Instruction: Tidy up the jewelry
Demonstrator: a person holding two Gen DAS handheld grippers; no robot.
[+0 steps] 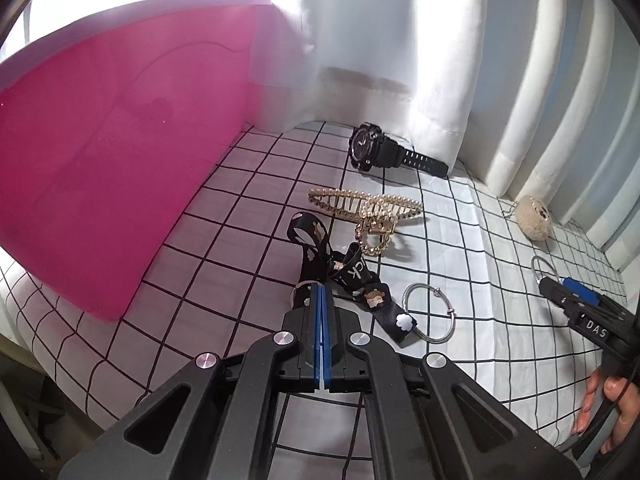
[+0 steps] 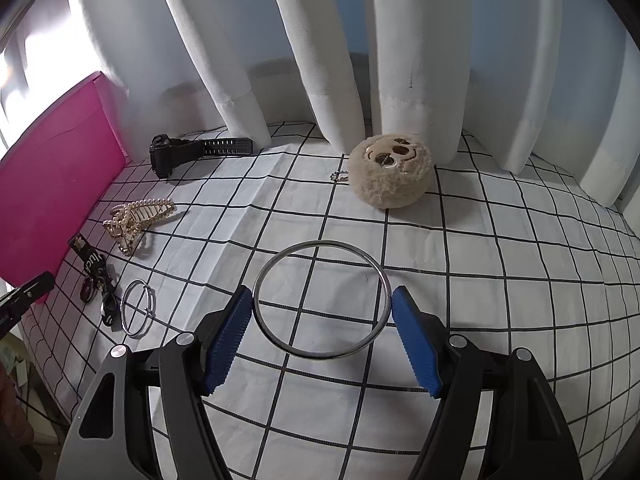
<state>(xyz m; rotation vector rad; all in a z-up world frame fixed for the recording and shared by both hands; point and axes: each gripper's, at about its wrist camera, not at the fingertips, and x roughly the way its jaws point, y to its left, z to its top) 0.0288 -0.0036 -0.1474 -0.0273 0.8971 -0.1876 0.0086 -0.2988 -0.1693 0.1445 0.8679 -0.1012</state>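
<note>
My left gripper (image 1: pixel 322 288) is shut, its blue pads pressed flat together. Its tips sit over a black printed lanyard (image 1: pixel 316 248) and touch its key ring (image 1: pixel 299 289); I cannot tell whether the ring is pinched. In the right wrist view the lanyard (image 2: pixel 96 276) lies on the cloth. My right gripper (image 2: pixel 322 300) spans a large silver bangle (image 2: pixel 320 356), one blue pad pressing on each side. A thin silver bracelet (image 1: pixel 430 312), a pearl hair claw (image 1: pixel 368 208) and a black watch (image 1: pixel 372 148) lie further out.
A pink box (image 1: pixel 100 180) stands at the left on the checked cloth (image 2: pixel 500 260). A fluffy beige charm (image 2: pixel 390 172) with a short chain sits by the white curtain (image 2: pixel 332 60) at the back. A person's hand (image 1: pixel 600 408) holds the right gripper's handle.
</note>
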